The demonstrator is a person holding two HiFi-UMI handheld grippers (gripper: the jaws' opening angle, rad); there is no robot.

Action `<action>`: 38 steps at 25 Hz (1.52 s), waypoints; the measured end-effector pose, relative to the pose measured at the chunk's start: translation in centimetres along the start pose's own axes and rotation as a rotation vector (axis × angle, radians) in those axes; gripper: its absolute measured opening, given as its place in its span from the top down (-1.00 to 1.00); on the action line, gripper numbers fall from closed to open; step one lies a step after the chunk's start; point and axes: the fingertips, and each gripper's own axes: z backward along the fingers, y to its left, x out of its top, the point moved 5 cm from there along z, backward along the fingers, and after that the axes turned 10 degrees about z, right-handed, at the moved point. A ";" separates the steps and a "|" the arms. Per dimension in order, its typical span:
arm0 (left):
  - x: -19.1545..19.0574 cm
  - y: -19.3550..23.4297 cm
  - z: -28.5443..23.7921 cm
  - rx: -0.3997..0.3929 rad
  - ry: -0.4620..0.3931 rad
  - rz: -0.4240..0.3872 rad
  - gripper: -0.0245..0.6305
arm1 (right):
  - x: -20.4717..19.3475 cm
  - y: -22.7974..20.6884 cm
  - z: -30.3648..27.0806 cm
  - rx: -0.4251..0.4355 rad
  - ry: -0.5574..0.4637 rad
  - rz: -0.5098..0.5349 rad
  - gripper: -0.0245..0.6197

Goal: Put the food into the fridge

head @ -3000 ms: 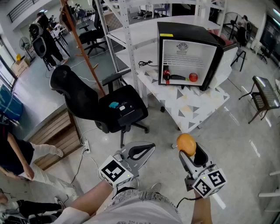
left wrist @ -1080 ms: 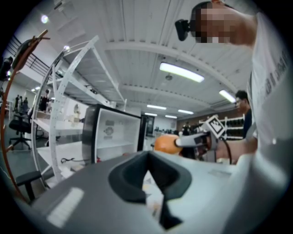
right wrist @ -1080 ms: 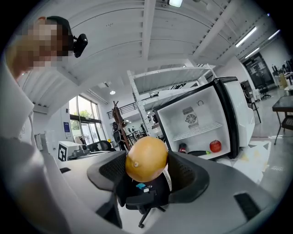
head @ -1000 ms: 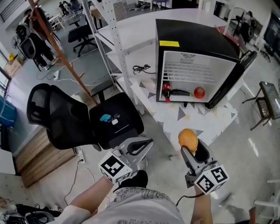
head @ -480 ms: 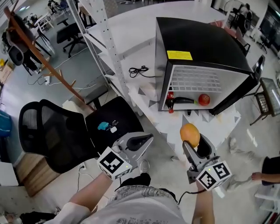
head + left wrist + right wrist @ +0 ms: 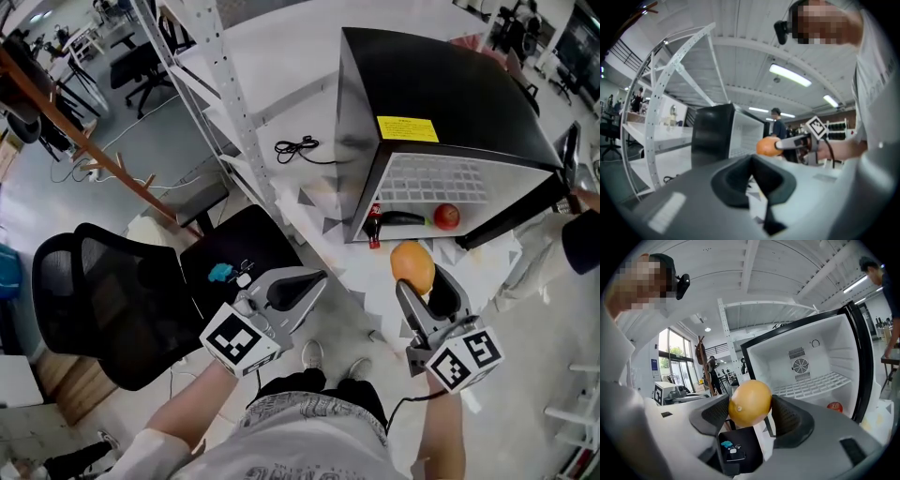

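Note:
My right gripper (image 6: 419, 277) is shut on a yellow-orange round fruit (image 6: 412, 266), seen close up in the right gripper view as the fruit (image 6: 750, 402) pinched between both pads. The small black fridge (image 6: 441, 103) stands open on a white table (image 6: 356, 248); inside lie a red tomato (image 6: 447, 216), a dark long vegetable (image 6: 403, 218) and a cola bottle (image 6: 375, 225). The fridge interior (image 6: 806, 362) shows ahead of the fruit. My left gripper (image 6: 305, 284) is shut with nothing in it, held low left of the fruit; its jaws (image 6: 752, 180) meet.
A black office chair (image 6: 159, 281) with small items on its seat stands left of the table. White metal shelving (image 6: 202, 84) rises behind it. A black cable (image 6: 300, 147) lies on the table by the fridge. A person (image 6: 581, 225) stands at the right edge by the fridge door.
I have come closer to the fridge, which now fills more of the head view. Both grippers keep their hold and pose. A person has come in at the right.

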 end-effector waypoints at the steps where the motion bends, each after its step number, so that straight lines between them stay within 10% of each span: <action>1: 0.1 0.3 -0.2 0.001 0.000 0.000 0.91 | 0.1 -0.2 -0.4 0.000 0.000 0.003 0.07; 38: -1.4 2.5 -7.2 0.250 0.030 0.032 0.91 | 2.5 -13.1 -20.2 0.172 -0.003 0.181 0.07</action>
